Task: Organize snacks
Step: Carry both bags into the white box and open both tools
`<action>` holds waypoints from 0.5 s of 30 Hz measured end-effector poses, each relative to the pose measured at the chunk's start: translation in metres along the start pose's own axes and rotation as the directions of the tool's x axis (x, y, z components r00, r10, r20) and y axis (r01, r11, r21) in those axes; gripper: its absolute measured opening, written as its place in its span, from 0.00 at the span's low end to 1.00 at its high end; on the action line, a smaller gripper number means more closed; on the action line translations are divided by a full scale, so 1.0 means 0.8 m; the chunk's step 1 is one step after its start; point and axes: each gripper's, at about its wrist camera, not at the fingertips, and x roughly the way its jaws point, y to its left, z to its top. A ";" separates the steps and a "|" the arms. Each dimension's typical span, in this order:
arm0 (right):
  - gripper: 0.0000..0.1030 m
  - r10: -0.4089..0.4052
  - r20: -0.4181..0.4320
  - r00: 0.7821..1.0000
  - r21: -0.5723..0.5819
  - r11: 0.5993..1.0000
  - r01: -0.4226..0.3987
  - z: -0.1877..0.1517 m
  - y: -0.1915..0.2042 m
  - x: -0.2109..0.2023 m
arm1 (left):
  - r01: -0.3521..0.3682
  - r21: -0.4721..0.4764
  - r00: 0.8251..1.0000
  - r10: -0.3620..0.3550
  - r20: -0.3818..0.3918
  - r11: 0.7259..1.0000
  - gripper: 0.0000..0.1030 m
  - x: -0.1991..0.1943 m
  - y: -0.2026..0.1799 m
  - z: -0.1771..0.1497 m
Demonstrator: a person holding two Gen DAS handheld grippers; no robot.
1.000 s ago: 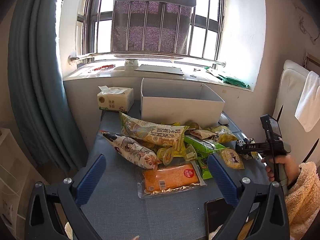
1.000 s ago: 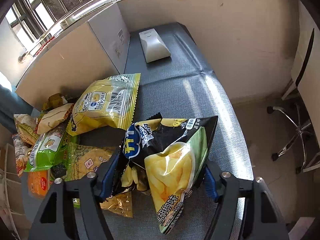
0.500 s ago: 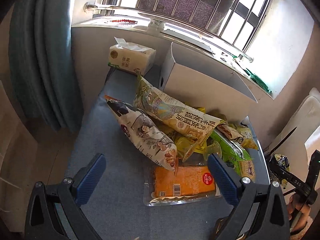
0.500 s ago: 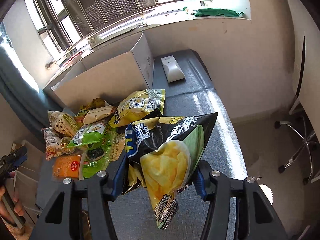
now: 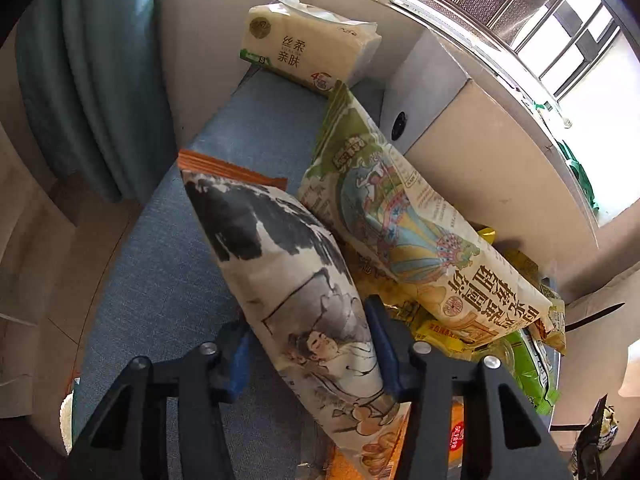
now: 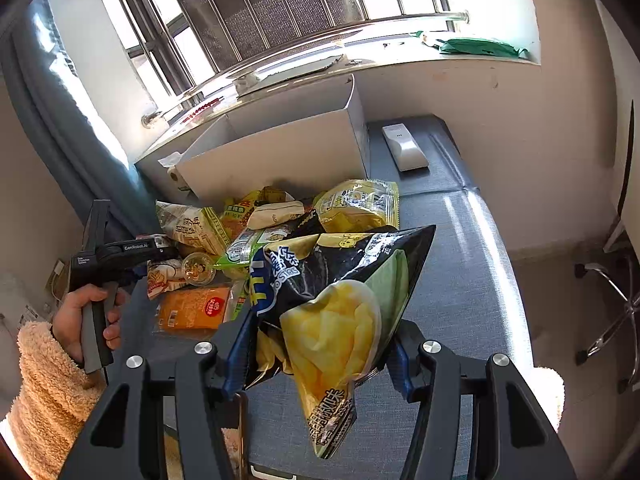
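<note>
The ink-painting snack bag [image 5: 304,312] lies on the bench [image 5: 168,280], its long axis running diagonally from the orange-sealed end away toward the left tongs [image 5: 310,354], whose jaws are closing with the bag's near end between them; a second ago they hung wide, well back from the heap. The green illustrated bag [image 5: 404,220] leans alongside it, the white box [image 6: 280,152] behind. The right tongs [image 6: 318,354] pinch a black chip bag [image 6: 340,300], now lifted above the bench.

Your left gripper [image 5: 310,356] and right gripper [image 6: 318,354]: black angular frames, silver screws at the joints, ribbed blue pads on the fingers [image 6: 236,354]. Fluffy tan fleece sleeve [image 6: 44,384] at 8 o'clock; white lettering on the handheld's black body.
</note>
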 end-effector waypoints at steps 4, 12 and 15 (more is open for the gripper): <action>0.59 0.016 0.006 1.000 -0.020 1.000 -0.016 0.002 0.010 -0.001 | -0.024 0.091 0.995 0.016 0.095 0.996 0.42 -0.037 -0.001 -0.014; 0.59 0.049 0.024 0.998 -0.083 0.995 -0.047 0.049 0.040 0.007 | 0.099 0.251 0.939 -0.174 0.296 0.963 0.41 -0.149 -0.020 -0.011; 0.59 0.052 0.050 0.997 -0.120 0.992 -0.046 0.099 0.057 0.018 | 0.164 0.343 0.914 -0.273 0.300 0.925 0.42 -0.172 -0.061 0.019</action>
